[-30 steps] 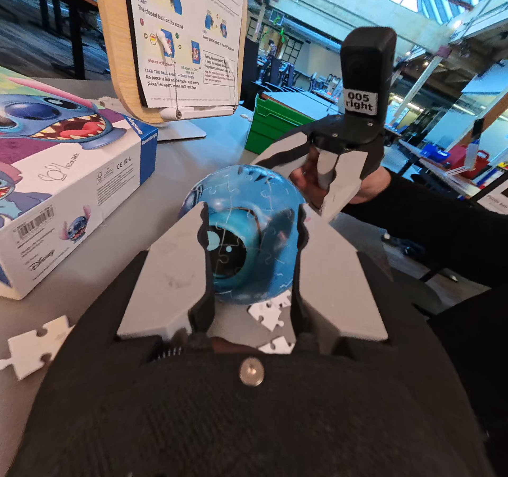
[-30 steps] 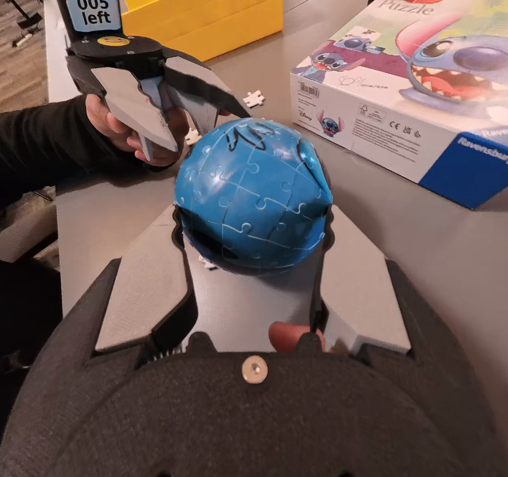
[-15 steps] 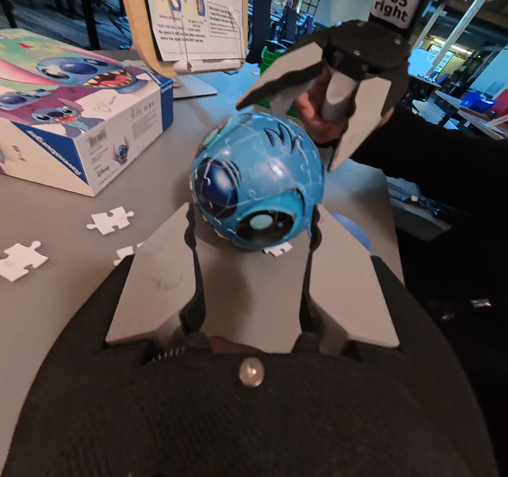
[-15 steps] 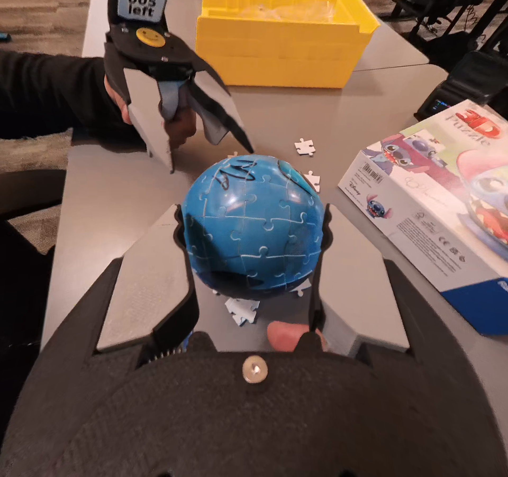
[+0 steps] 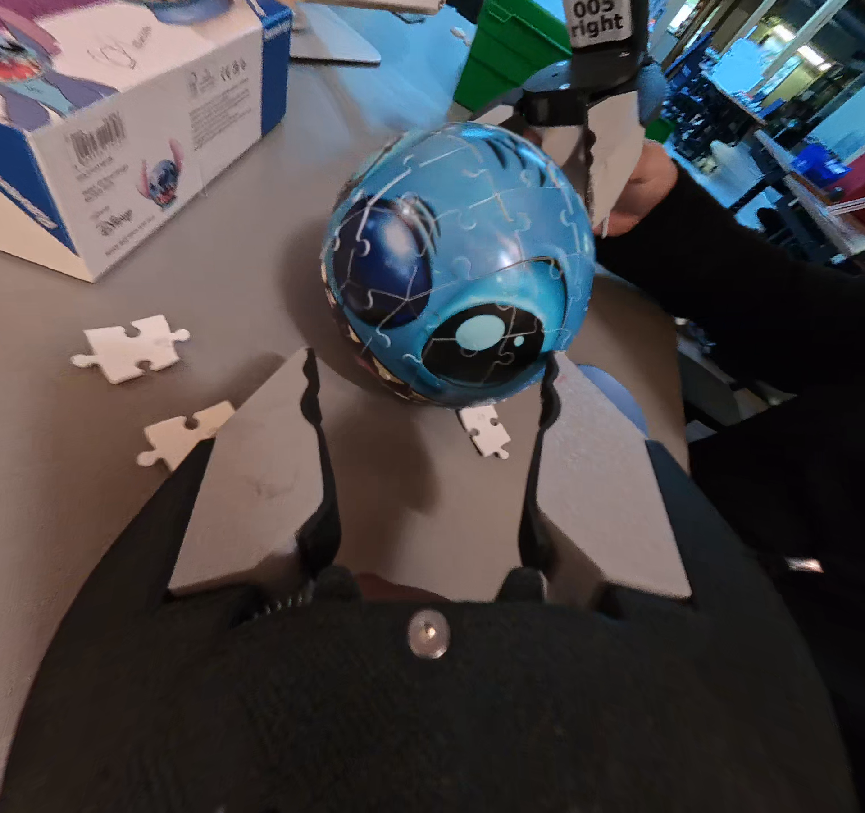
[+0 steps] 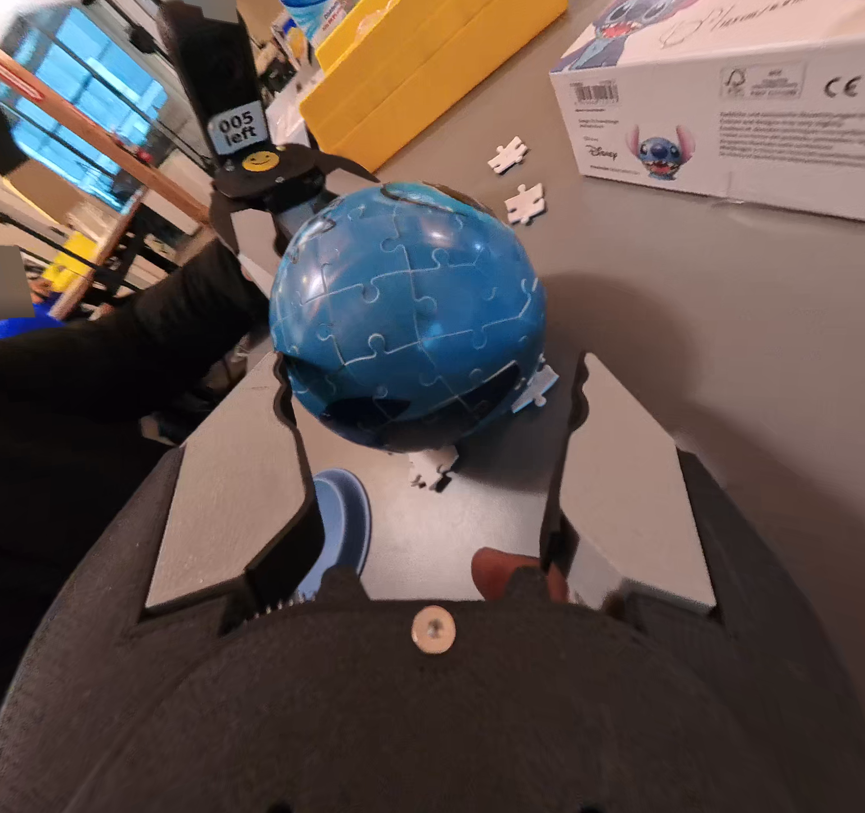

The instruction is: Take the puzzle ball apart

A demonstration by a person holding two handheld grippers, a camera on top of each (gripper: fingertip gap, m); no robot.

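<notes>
Pulled back from the glossy blue spherical puzzle ball (image 5: 461,266), left gripper (image 5: 428,369) spread wide, gripping nothing. Right gripper (image 6: 428,364) likewise gaped, ball just ahead between fingertips, gaps showing low, one loosened piece jutting out.

Puzzle ball (image 5: 456,266) on counter (image 5: 243,303), between left gripper (image 5: 428,369) and right gripper (image 6: 430,364), facing from opposite sides. Box (image 5: 131,102) left of ball; loose pieces (image 5: 128,345) on counter between them.
</notes>
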